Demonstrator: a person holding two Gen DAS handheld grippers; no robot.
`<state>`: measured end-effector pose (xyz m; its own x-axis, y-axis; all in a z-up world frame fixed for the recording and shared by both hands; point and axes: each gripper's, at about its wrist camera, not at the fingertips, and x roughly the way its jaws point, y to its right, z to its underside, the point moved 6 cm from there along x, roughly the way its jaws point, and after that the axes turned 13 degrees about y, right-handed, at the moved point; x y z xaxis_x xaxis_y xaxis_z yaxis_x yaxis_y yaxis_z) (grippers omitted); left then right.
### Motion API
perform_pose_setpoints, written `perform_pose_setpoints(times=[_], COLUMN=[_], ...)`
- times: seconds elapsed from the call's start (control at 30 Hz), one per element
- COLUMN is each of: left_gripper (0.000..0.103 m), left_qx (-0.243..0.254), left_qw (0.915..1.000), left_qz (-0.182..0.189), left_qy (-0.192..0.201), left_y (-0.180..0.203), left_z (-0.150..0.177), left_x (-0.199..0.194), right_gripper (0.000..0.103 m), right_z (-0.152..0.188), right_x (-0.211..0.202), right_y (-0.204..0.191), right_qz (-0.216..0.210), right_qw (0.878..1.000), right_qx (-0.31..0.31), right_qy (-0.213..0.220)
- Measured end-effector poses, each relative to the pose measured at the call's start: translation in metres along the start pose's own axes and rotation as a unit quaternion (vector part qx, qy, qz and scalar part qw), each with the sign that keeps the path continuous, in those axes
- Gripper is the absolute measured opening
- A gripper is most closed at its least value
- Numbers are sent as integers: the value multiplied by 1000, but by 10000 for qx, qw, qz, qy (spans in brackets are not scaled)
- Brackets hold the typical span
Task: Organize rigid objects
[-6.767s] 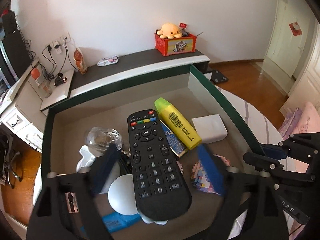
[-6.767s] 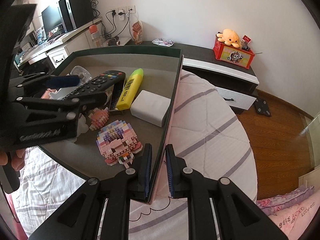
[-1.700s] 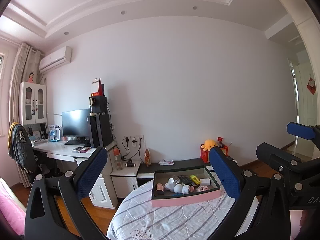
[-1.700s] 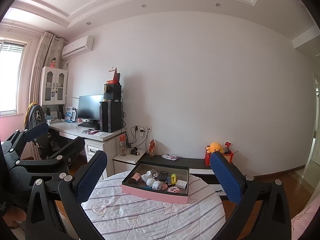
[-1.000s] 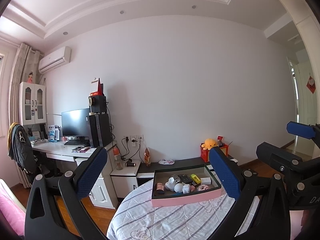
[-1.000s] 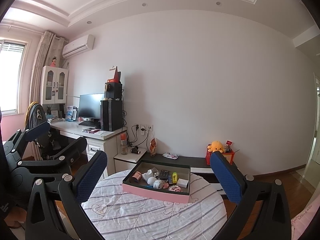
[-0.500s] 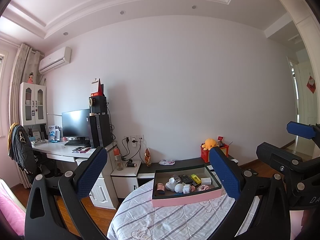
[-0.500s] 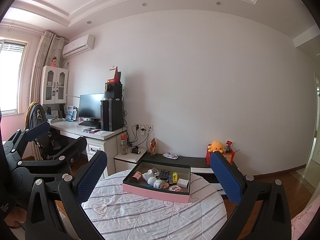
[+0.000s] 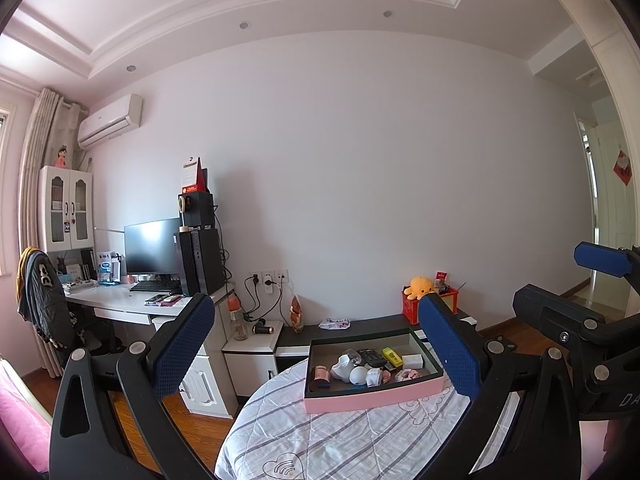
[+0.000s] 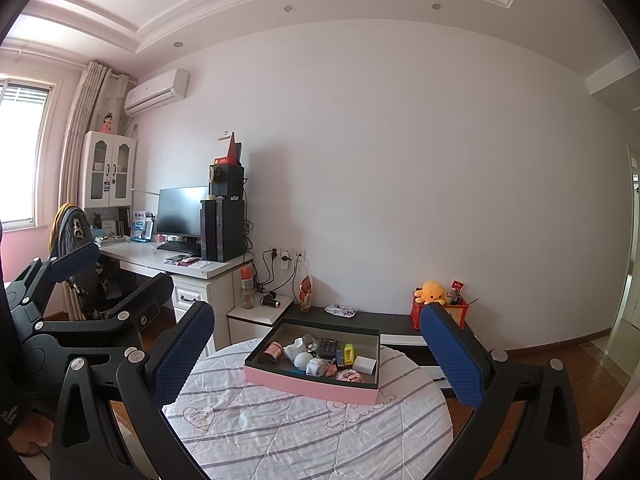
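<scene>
Both tools gape wide and hold nothing: the left tool frames the lower middle of its view, the right tool does the same in its own, and both hang well back from the box. The pink-sided box sits on the round counter at lower centre, and everything rigid looks already gathered inside it.

Risk, as I judge it: a fresh reach from this far could clip the box wall and slide it across the quilted cloth, or knock the crowded pieces together.

Inside lie a remote, a yellow marker, a white block, a white ball, a pink roll and a pink brick toy; smaller bits are too small to name.
</scene>
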<state>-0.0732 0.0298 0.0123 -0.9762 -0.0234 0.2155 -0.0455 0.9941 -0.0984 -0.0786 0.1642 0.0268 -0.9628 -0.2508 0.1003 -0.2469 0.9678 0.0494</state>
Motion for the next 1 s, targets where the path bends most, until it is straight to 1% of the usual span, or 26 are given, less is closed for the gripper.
perform_pose_setpoints(times=[1.0], left_gripper=[103], left_qx=[14], left_qw=[10000], left_qz=[-12], left_qy=[29], left_y=[-1], left_z=[1], left_x=[-2], right_gripper=[103], right_z=[-3], right_x=[-2], right_y=[-7], right_qz=[13], right_qw=[10000], right_qx=[-31], right_qy=[36])
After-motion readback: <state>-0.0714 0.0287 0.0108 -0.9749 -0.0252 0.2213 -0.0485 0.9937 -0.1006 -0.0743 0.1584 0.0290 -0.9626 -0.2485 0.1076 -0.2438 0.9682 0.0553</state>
